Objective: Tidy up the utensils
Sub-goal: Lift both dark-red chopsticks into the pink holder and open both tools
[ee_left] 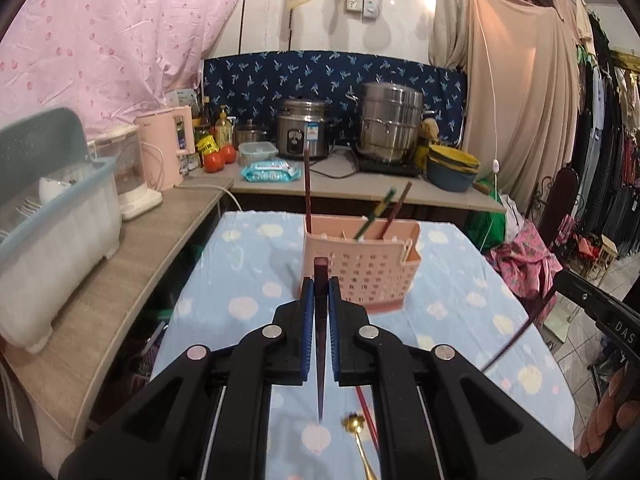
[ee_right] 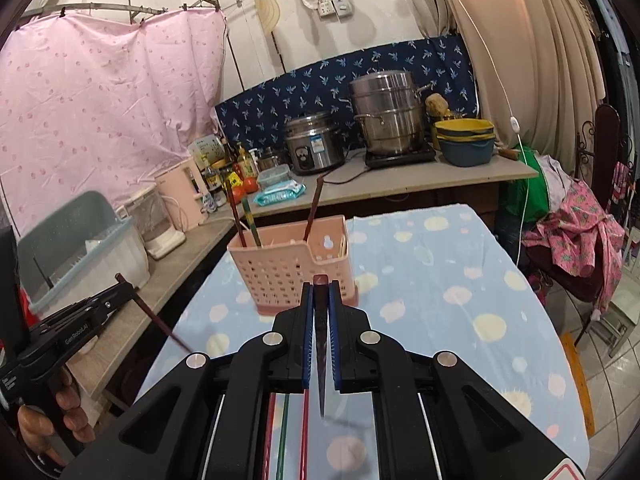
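- The left gripper, black with blue pads, is clamped on a dark reddish-brown wooden chopstick. The stick runs lengthwise between the pads, its blunt end poking just past the fingertips and its thin tip pointing back toward the camera.
- The right gripper, built the same way, is clenched on a second dark chopstick, held in the same lengthwise fashion.
- Just beyond both grippers stands a pink perforated plastic utensil basket on a table draped in a light blue cloth with pastel dots.
- Inside the basket, a few chopsticks stand leaning: reddish-brown chopsticks and a green one.
- On the cloth beneath the left gripper lie a small gold spoon and a red chopstick, close together.
- Beneath the right gripper lie loose red and green chopsticks, side by side.
- Behind the table, a counter holds a steel rice cooker.
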`<state>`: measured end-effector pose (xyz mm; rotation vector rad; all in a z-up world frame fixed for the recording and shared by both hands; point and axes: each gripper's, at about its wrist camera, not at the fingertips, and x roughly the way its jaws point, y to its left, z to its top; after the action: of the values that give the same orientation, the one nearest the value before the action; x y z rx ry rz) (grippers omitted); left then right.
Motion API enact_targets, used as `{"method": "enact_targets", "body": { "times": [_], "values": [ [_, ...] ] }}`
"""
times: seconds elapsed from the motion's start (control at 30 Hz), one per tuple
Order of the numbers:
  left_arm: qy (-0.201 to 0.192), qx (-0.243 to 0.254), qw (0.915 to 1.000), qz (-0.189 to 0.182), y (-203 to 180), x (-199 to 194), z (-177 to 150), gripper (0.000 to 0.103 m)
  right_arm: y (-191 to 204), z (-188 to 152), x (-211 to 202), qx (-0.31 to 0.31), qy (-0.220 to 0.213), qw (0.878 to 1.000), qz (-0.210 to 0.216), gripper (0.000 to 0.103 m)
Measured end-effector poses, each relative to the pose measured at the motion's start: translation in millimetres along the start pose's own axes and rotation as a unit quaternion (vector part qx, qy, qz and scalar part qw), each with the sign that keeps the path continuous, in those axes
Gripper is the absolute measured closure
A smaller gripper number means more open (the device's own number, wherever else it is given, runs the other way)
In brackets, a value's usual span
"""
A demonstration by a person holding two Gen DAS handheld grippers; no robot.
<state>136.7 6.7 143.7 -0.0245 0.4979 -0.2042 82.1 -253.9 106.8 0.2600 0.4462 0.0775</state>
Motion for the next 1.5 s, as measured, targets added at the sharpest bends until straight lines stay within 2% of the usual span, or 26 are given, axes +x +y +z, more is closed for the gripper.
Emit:
{"method": "enact_targets", "body": {
  "times": [0.2,0.4,0.6,0.77,0.93,1.2,1.47,1.5],
  "values": [
    [-0.027,-0.002,0.9996,0.001,4,6,39,0.096,6,40,8,-0.007,-0.028,1.0,0.011,0.096],
    [-0.07,-0.008,0.9975,0.005,8,10,93,0.096,14,84,20,-0.008,-0.062,0.998,0.024,0.096],
    [-0.118,-0.004,0.9929,0.011,3,18,144,0.096,21,137,47,0.008,-0.098,0.995,0.034,0.096],
    [-0.148,-0.007,0.989,0.009,-1,35,168,0.096,25,169,75,0.022,-0.117,0.992,0.033,0.096],
    [-0.138,-0.013,0.9903,0.005,-1,67,167,0.096,26,178,109,0.032,-0.116,0.992,0.036,0.096],
    [-0.077,-0.023,0.9968,0.003,6,122,136,0.096,23,146,164,0.031,-0.053,0.997,0.036,0.096],
    [-0.053,-0.027,0.9982,0.002,8,136,121,0.096,19,127,184,0.02,-0.02,0.999,0.027,0.095],
    [-0.052,-0.026,0.9983,0.006,7,136,120,0.093,18,126,183,0.021,-0.022,0.999,0.026,0.091]
  ]
}}
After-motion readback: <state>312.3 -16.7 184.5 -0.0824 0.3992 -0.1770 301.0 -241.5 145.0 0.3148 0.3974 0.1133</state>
